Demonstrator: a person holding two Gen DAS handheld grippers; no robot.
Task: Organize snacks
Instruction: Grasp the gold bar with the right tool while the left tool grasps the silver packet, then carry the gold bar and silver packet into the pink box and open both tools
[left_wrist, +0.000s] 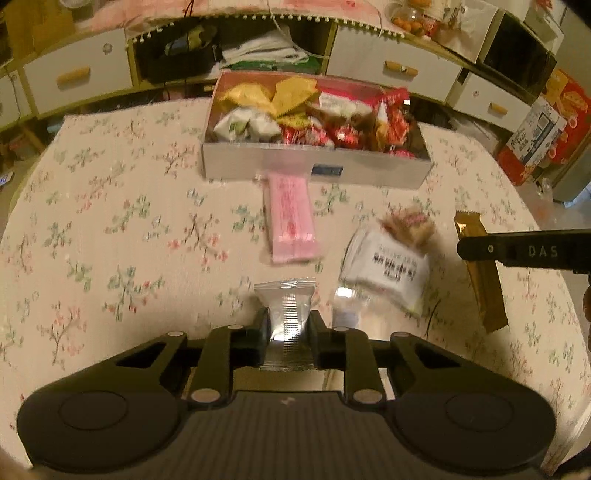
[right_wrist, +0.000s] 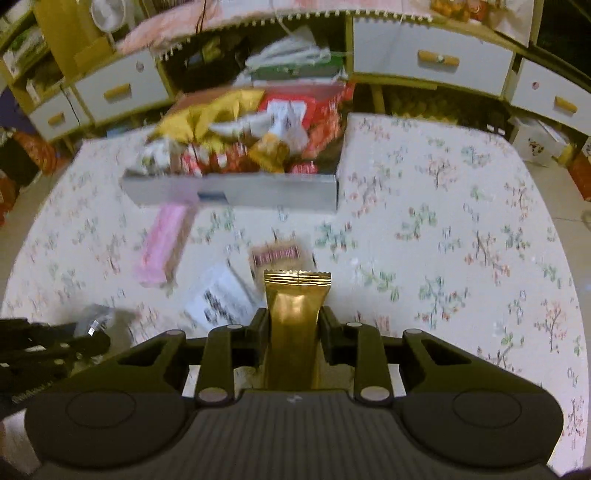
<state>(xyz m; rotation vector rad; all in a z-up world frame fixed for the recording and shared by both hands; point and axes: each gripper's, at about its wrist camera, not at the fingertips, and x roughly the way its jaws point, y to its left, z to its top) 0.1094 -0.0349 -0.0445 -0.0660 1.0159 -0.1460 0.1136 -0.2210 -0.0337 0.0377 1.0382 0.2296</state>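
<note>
Silver packet (left_wrist: 287, 314) clamped in left hand-held gripper (left_wrist: 287, 332), gold bar (right_wrist: 293, 325) in right (right_wrist: 293, 332)

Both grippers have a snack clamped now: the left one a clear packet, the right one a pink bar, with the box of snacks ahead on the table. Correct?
Not quite. The right gripper holds a gold bar, as the right wrist view shows; the pink bar lies on the table. The rest stands.

Matte black tool (left_wrist: 288, 328) — silver rivets, ribbed housing, perhaps "DAS" lettering.
</note>
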